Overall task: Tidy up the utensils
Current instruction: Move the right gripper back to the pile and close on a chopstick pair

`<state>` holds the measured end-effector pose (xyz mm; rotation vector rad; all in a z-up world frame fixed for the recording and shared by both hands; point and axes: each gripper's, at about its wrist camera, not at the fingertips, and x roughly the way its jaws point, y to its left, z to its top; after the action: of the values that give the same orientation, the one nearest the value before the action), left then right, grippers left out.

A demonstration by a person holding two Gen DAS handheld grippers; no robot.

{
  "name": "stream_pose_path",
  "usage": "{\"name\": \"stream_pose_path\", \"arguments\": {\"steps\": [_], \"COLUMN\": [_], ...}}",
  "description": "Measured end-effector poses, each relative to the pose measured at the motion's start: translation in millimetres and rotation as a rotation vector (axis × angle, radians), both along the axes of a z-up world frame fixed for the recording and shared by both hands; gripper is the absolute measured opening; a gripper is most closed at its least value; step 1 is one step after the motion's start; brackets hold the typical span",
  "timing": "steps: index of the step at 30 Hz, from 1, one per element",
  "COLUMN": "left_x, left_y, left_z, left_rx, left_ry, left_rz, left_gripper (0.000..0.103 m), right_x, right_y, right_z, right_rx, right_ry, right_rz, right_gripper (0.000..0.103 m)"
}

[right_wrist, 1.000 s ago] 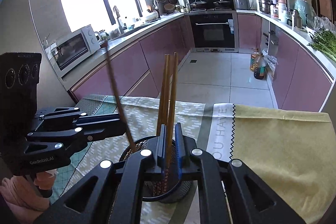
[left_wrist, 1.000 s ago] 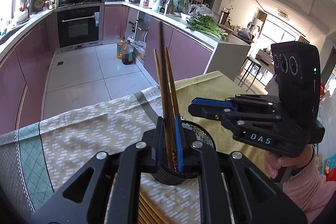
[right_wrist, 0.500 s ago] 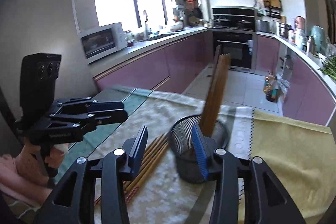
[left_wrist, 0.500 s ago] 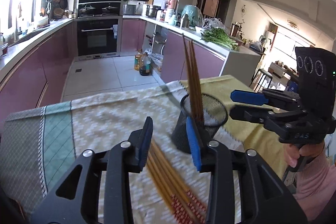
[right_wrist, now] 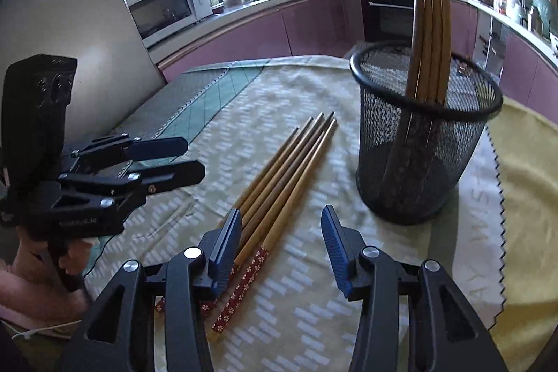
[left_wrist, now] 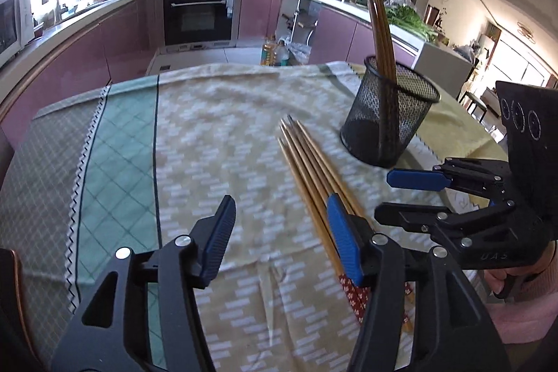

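Note:
A black mesh cup (left_wrist: 387,128) (right_wrist: 418,156) stands upright on the tablecloth with several brown chopsticks (left_wrist: 382,33) (right_wrist: 429,16) leaning in it. Several more chopsticks (left_wrist: 310,162) (right_wrist: 286,169), with red flowered ends, lie side by side on the cloth in front of the cup. My left gripper (left_wrist: 279,215) (right_wrist: 167,159) hovers just left of this bundle, its jaws opening and nothing between them. My right gripper (right_wrist: 282,222) (left_wrist: 401,194) hangs over the bundle's near ends, jaws opening; one chopstick lies below the gap, untouched by the pads.
The patterned tablecloth (left_wrist: 209,135) has a green checked band (left_wrist: 118,162) on the left and a yellow part (right_wrist: 530,197) on the right. Beyond the table's far edge are purple kitchen cabinets, an oven (left_wrist: 198,13) and a microwave (right_wrist: 164,9). A hand (right_wrist: 38,271) holds each gripper's handle.
Both grippers were shut on chopsticks over the cup a second ago. They have let go, drawn back and sunk toward the cloth, and their jaws have opened. The chopsticks now stand in the cup.

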<state>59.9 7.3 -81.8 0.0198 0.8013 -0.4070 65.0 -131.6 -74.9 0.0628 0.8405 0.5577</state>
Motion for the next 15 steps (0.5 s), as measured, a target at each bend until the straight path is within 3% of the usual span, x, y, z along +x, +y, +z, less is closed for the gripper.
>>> {"name": "stream_pose_path", "arguments": {"steps": [15], "left_x": [4.1], "left_y": [-21.6], "left_z": [-16.3], "left_rx": [0.043], "left_ry": [0.071], "left_rz": [-0.022], "left_gripper": [0.055], "right_x": [-3.7], "right_y": [7.5], "right_z": [-10.9], "right_rx": [-0.059], "right_ry": [0.018], "right_rz": [-0.047], "right_gripper": [0.045]}}
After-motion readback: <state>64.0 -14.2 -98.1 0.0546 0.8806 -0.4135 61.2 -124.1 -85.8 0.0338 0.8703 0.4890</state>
